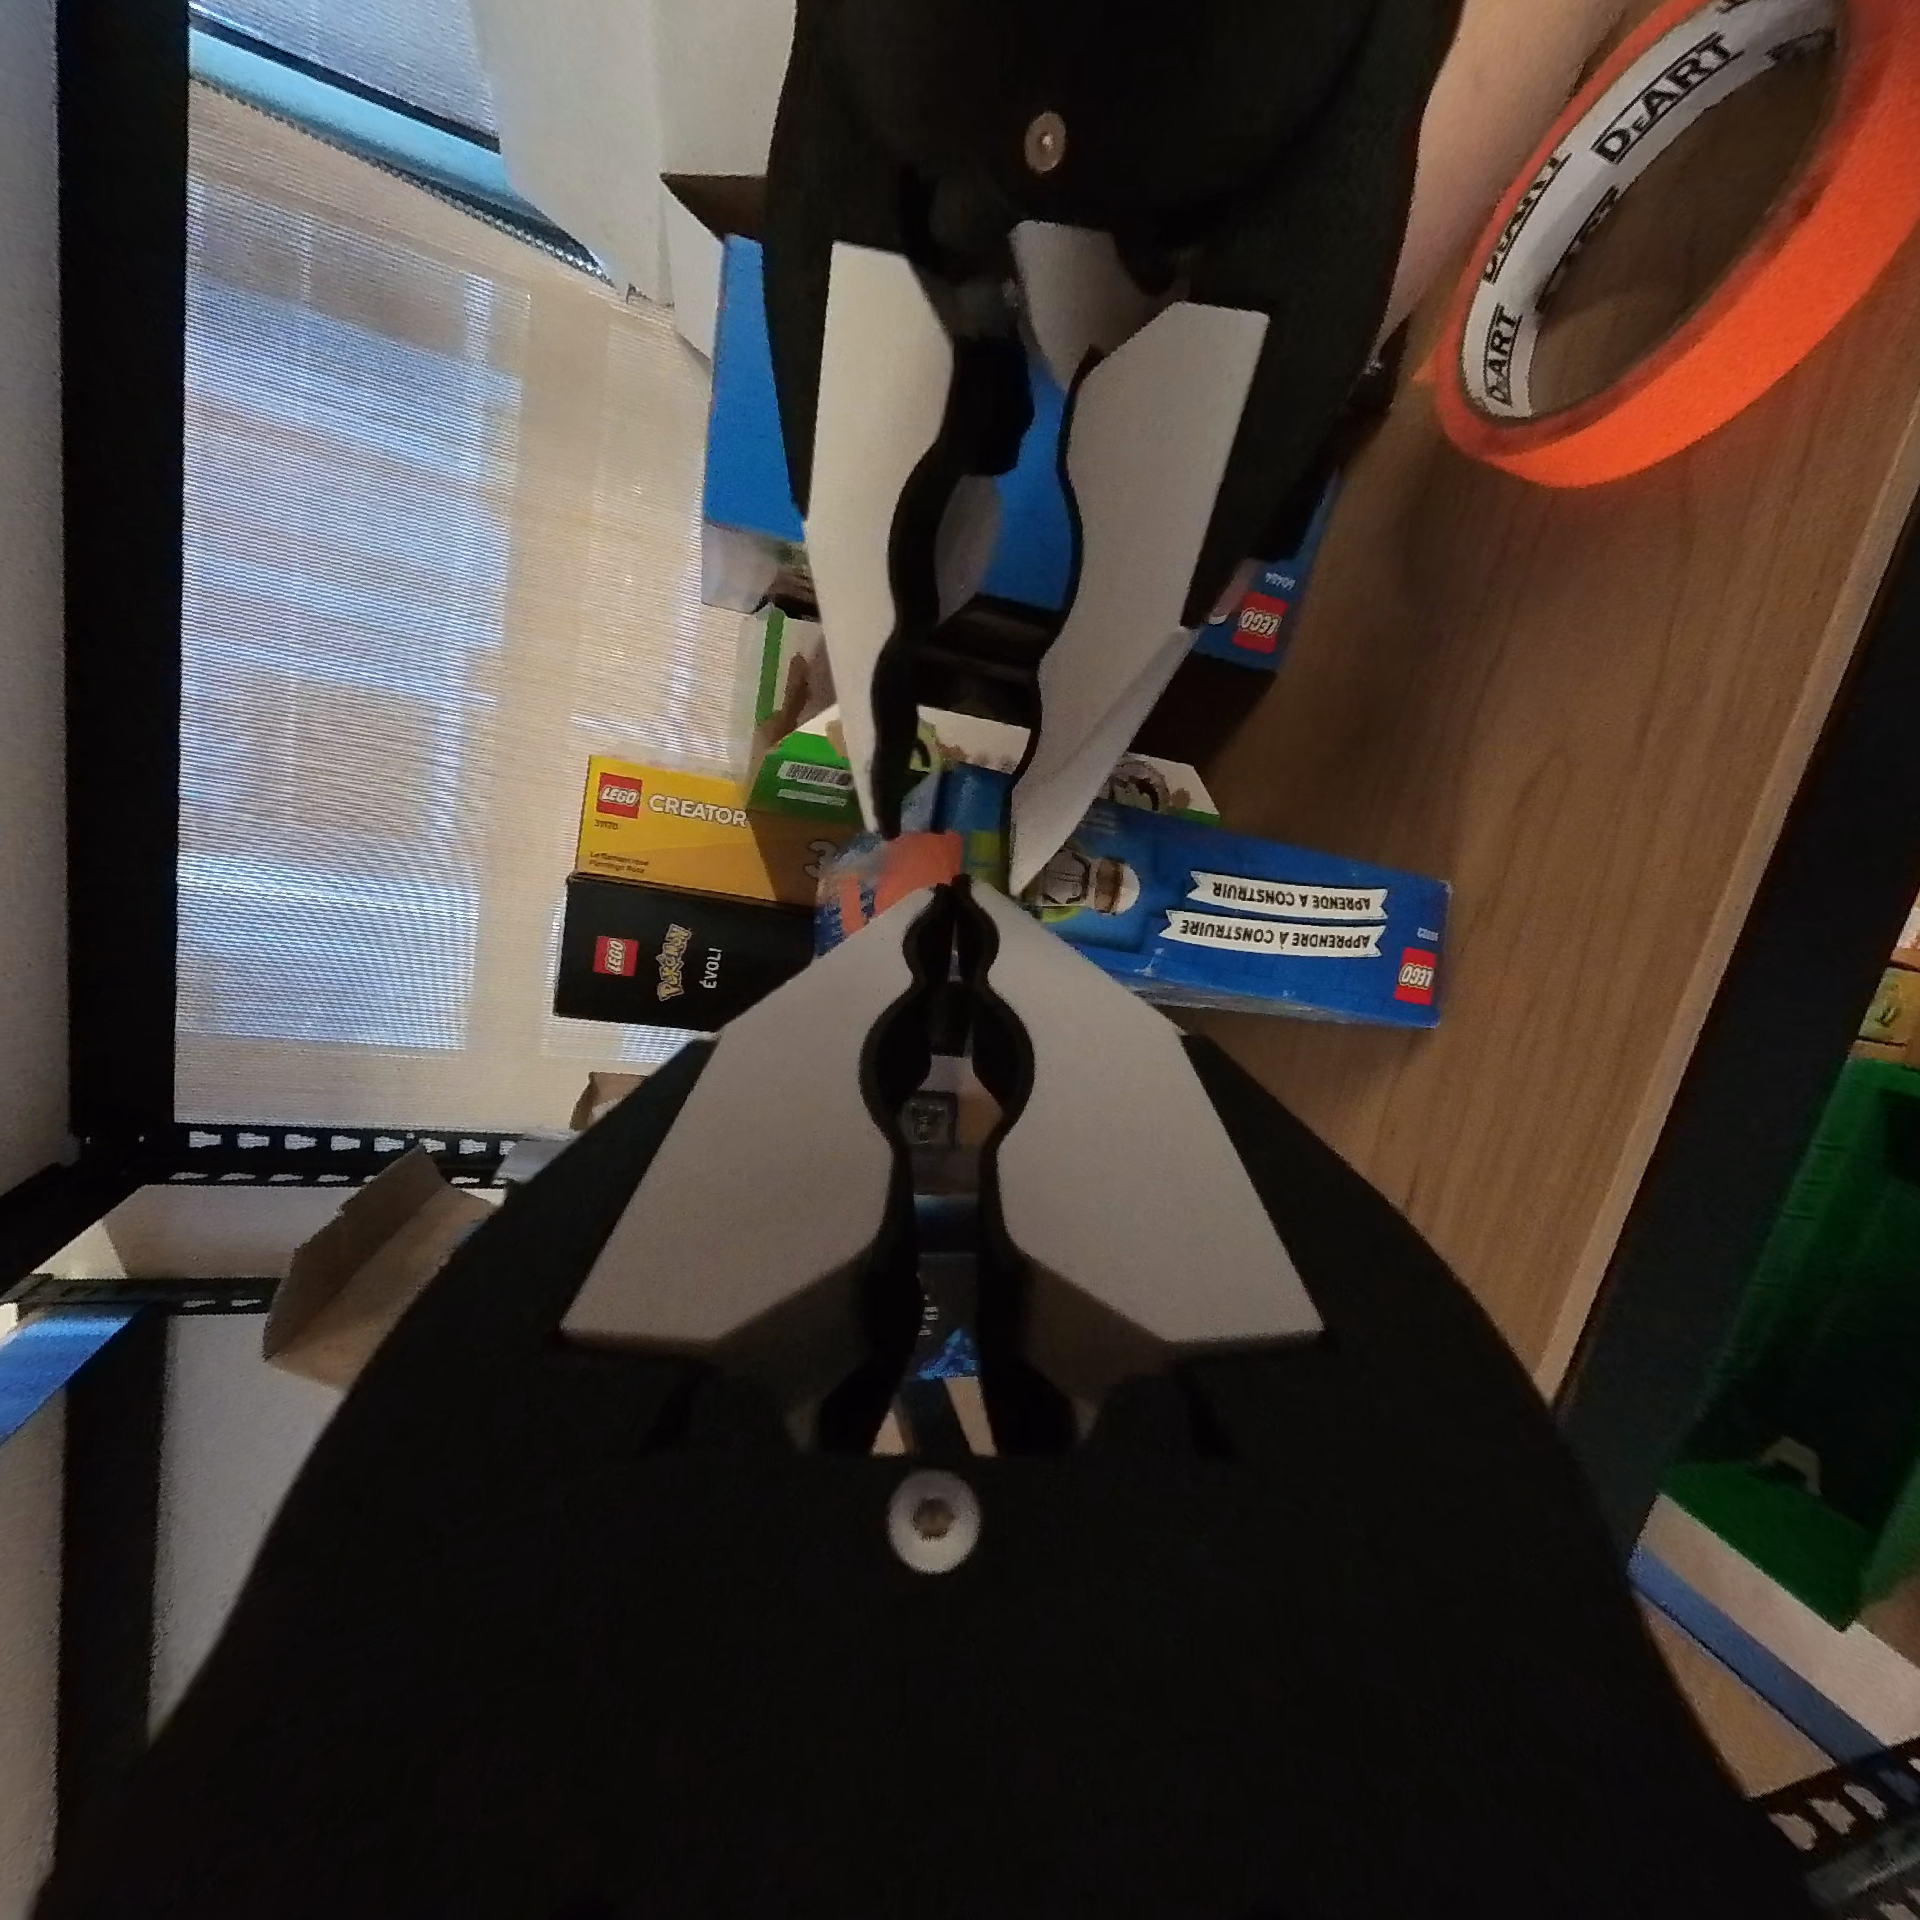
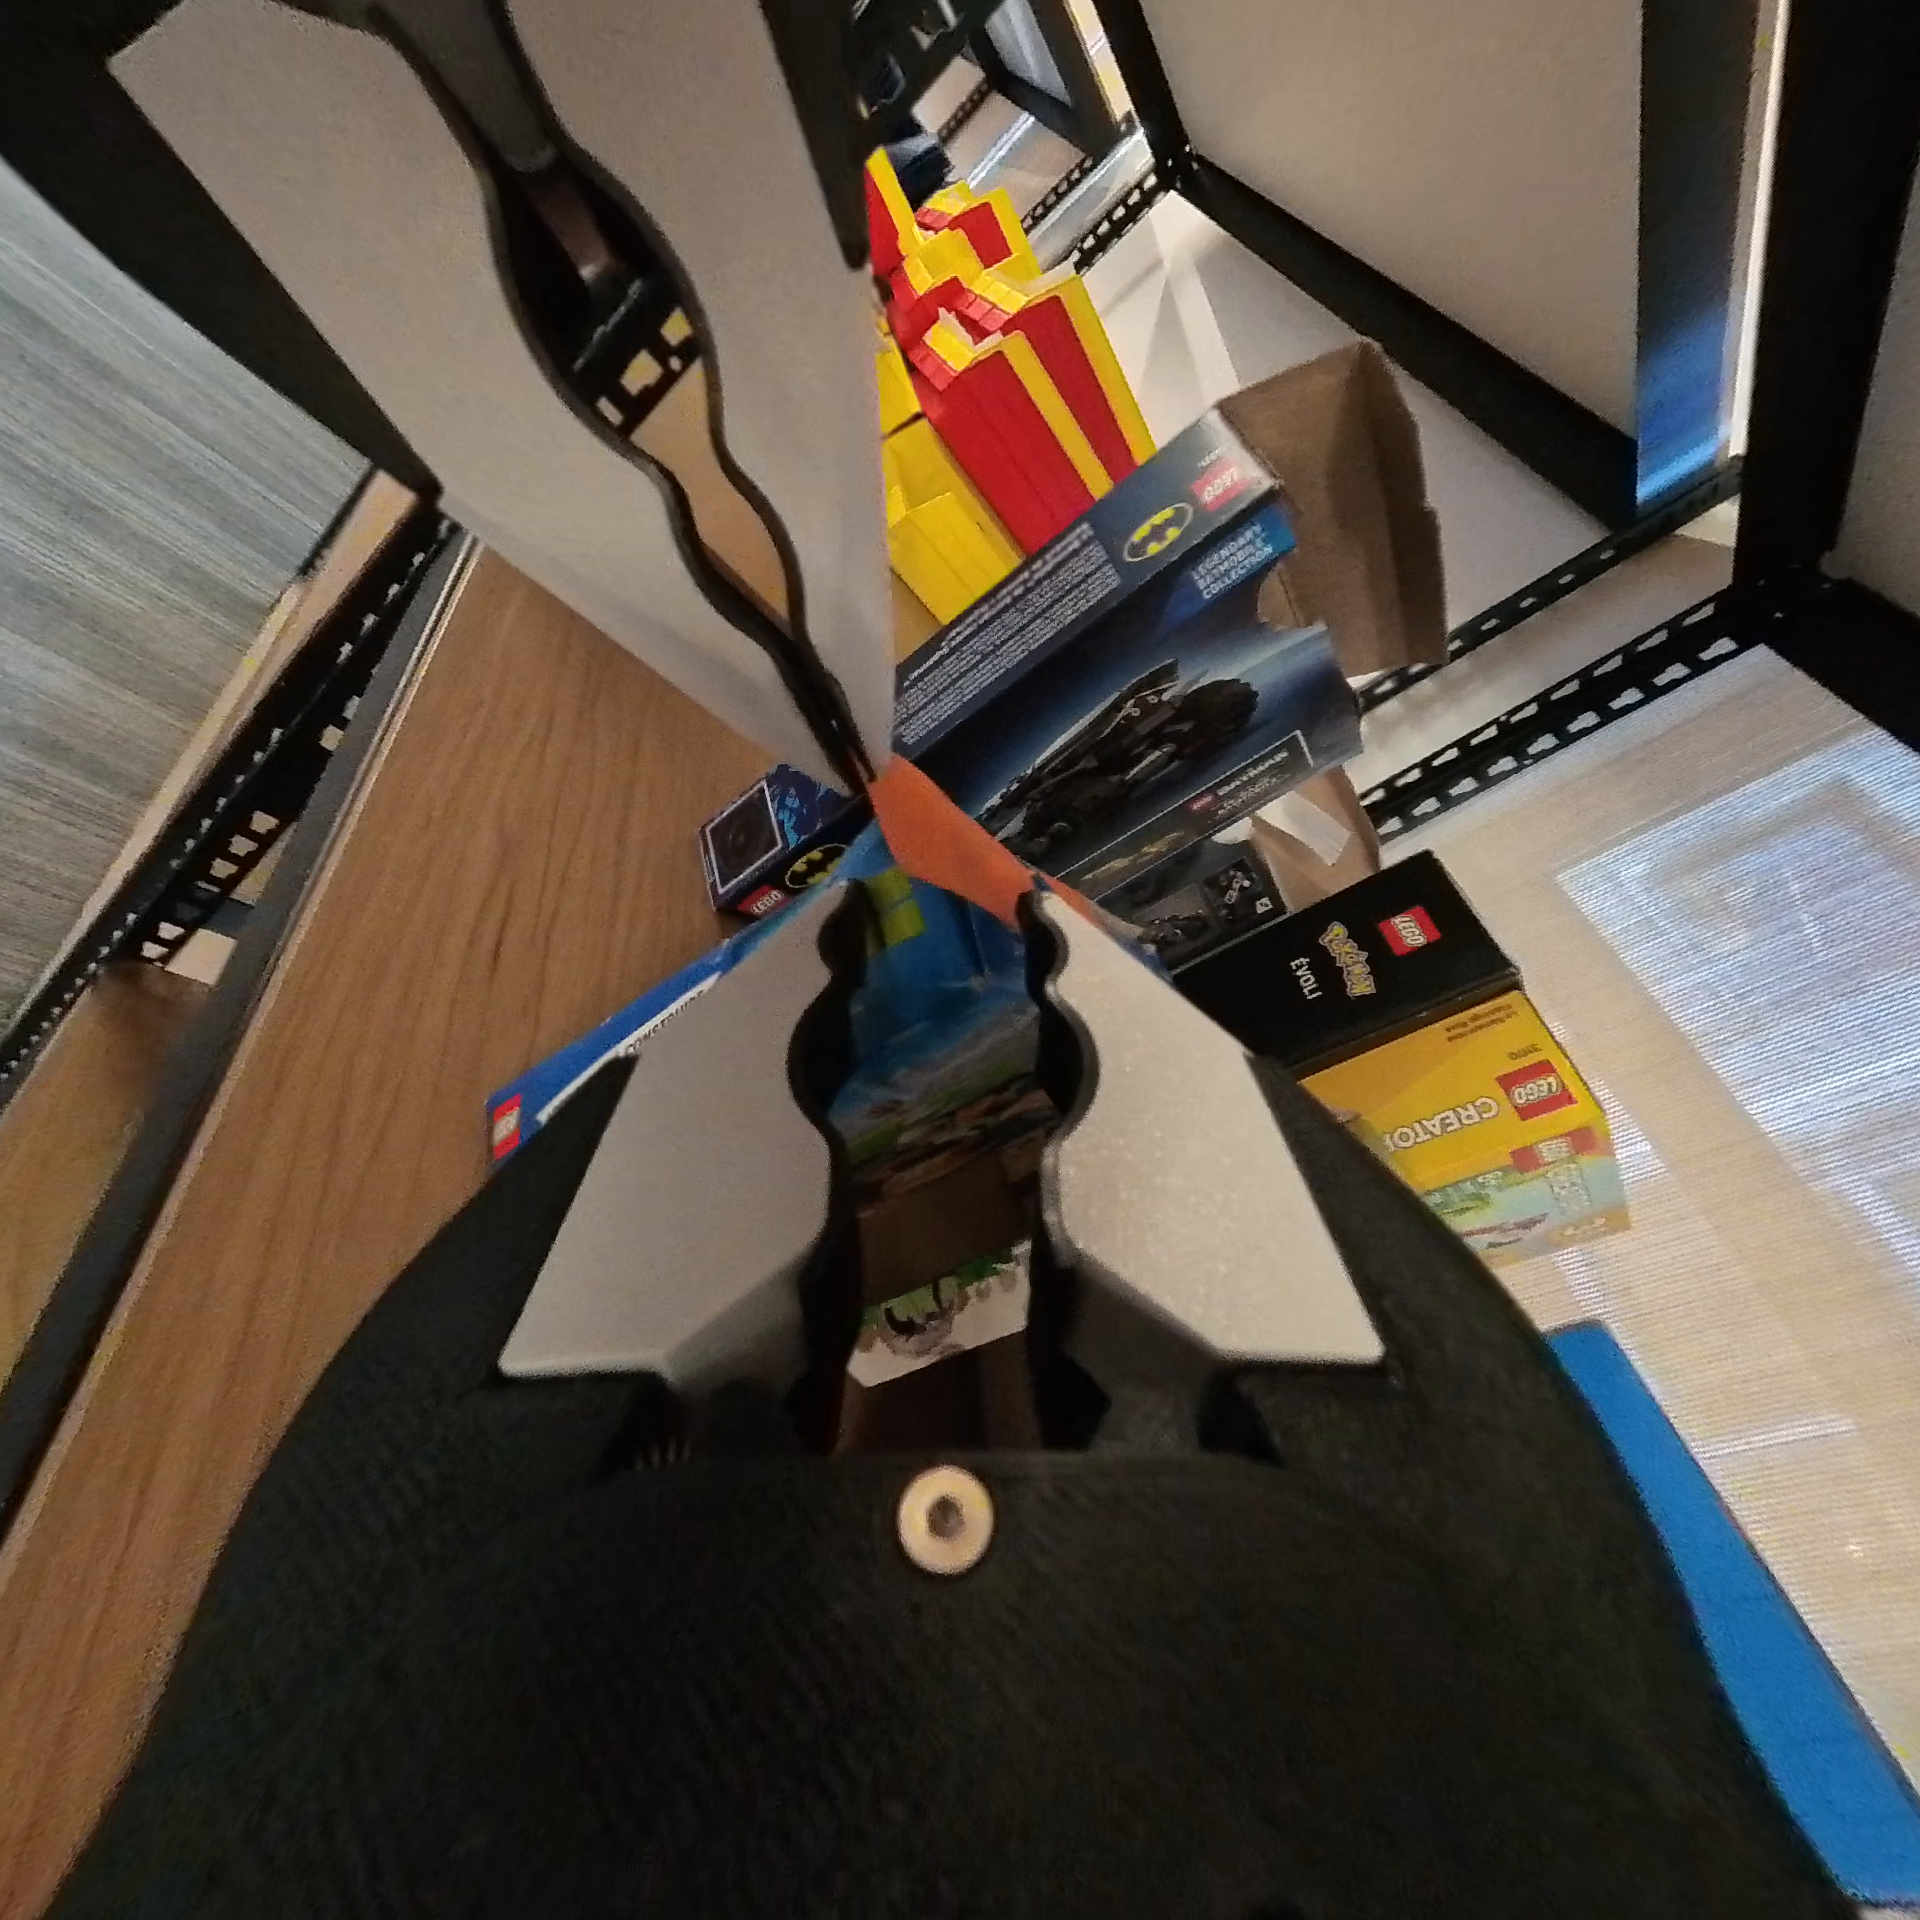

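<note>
- Left wrist view: the left gripper [image 1: 956, 891] is clenched, its two white fingertips pressed together on the end of a short orange tape strip [image 1: 920, 857].
- The right gripper [image 1: 951, 847] comes in from the opposite side, tip to tip with the left. Its fingers stand apart on either side of the strip, released rather than pinching it.
- An orange tape roll [image 1: 1558, 436] with a white printed core sits up beside the right gripper's black body; what carries it I cannot tell.
- Right wrist view: the strip [image 2: 935, 842] runs from the left gripper's [image 2: 868, 764] closed tips down to one fingertip of the right gripper [image 2: 940, 904], which it seems to touch.
- Both grippers work over a wooden shelf [image 1: 1507, 779] in a black metal rack.
- Toy boxes lie behind the strip: a long blue box [image 1: 1299, 935], a black box [image 1: 665, 956] against a yellow box [image 1: 665, 831], and a dark box with a car picture [image 2: 1143, 707].
- Farther back stands a red and yellow block stack [image 2: 987, 395].
- A green bin [image 1: 1818, 1299] sits on the neighbouring shelf.
</note>
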Demonstrator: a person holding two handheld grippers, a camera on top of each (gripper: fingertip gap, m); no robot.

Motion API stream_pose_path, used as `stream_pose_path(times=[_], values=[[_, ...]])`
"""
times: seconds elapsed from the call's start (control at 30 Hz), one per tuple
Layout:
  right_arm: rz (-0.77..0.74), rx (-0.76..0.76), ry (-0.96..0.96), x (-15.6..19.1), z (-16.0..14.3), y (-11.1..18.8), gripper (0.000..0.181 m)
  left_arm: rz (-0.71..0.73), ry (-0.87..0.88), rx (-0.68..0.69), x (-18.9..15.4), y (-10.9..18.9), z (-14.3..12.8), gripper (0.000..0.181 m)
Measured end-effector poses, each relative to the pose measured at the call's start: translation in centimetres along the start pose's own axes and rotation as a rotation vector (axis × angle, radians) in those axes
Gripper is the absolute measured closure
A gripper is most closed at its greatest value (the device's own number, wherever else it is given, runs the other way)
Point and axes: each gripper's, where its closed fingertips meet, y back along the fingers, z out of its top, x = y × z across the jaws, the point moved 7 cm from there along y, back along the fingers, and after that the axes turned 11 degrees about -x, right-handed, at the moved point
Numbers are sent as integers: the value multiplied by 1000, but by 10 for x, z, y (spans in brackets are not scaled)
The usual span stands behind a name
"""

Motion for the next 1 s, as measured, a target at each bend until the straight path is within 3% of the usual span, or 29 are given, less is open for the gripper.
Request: stream_pose_path(times=[0.43,0.67,0.8,0.9,1.0], values=[[29,-4,-48,3,-3,-1,157,-10,-33,32,-16,-4,-8,181],[159,-9,-63,-4,-2,0,136,-19,-36,26,-18,-5,-10,181],[300,-103,-407,-24,-2,9,135,-11,-57,35,-17,-6,-13,181],[237,-165,-670,-48,2,10,176,-9,-46,28,-17,-6,-13,181],[318,-66,-1092,-50,5,-5,181,-5,-48,22,-18,-7,-13,181]])
